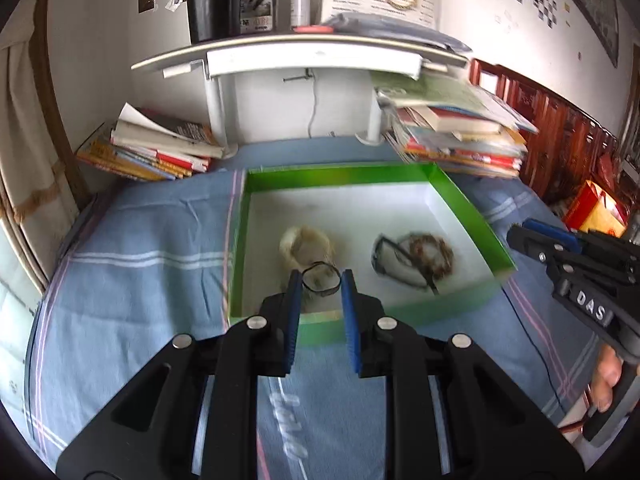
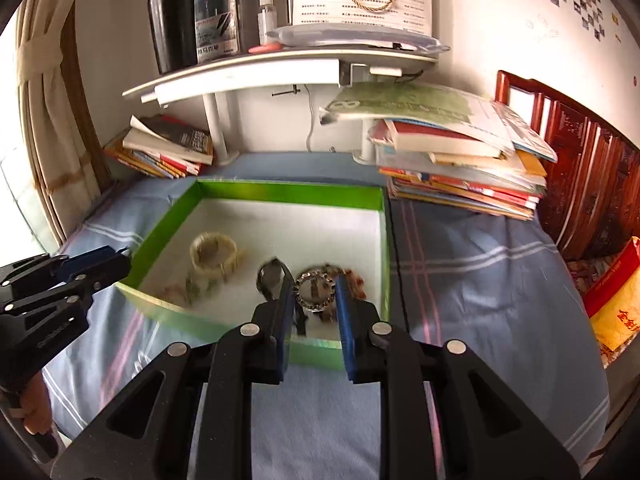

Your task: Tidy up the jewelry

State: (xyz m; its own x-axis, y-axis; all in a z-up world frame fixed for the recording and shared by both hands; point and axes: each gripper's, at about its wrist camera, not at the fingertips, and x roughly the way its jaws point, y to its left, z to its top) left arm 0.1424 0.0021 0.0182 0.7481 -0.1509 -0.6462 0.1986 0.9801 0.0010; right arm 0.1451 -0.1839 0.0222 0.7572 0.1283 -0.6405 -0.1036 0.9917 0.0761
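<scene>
A green box (image 1: 464, 200) with a white floor sits on the blue cloth; it also shows in the right wrist view (image 2: 292, 194). Inside lie a cream bangle (image 1: 305, 243), a brown bead bracelet (image 1: 430, 254) and a black cord (image 1: 386, 260). My left gripper (image 1: 321, 282) is shut on a thin dark ring bracelet (image 1: 321, 280), held over the box's near edge. My right gripper (image 2: 313, 290) is shut on a silver beaded bracelet (image 2: 315, 289), held over the box's near right corner. The cream bangle (image 2: 213, 255) and a greenish bracelet (image 2: 192, 286) lie to its left.
Book stacks stand behind the box at left (image 1: 152, 148) and right (image 1: 456, 132). A white shelf (image 1: 300, 50) carries a black flask (image 2: 172, 26) and bottles. A red wooden bed frame (image 2: 580, 160) and a red-yellow bag (image 2: 616, 312) are at the right.
</scene>
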